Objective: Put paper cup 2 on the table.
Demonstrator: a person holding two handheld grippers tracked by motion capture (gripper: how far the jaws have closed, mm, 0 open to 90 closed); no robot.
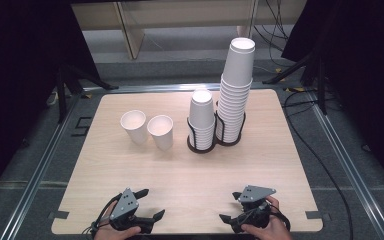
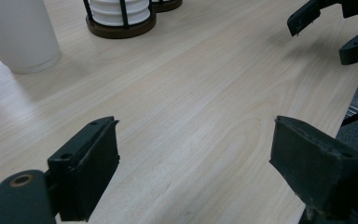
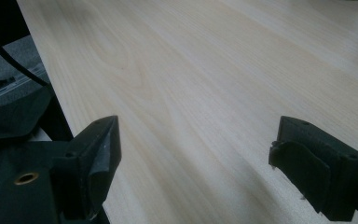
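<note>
We see two loose white paper cups (image 1: 147, 129) standing upright and mouth-up, side by side and nearly touching, on the left half of the table (image 1: 180, 175); the right-hand one tilts a little in the high view. They are plain, tapered and unmarked, with rolled rims. Just to their right stand two stacks of the same cups, mouth-down, in a black wire holder (image 1: 215, 140), the short stack (image 1: 201, 117) in its left ring and the tall stack (image 1: 236, 90) in its right. Both lie well beyond our grippers at the near edge. Our left gripper (image 1: 152, 205) has its jaws spread apart with nothing between them, and so does our right gripper (image 1: 232, 207), bare wood showing in the gap. The tabletop is pale wood grain with rounded corners, set on a metal-railed frame over grey floor, with dark curtains at both sides and cables trailing at the right.
</note>
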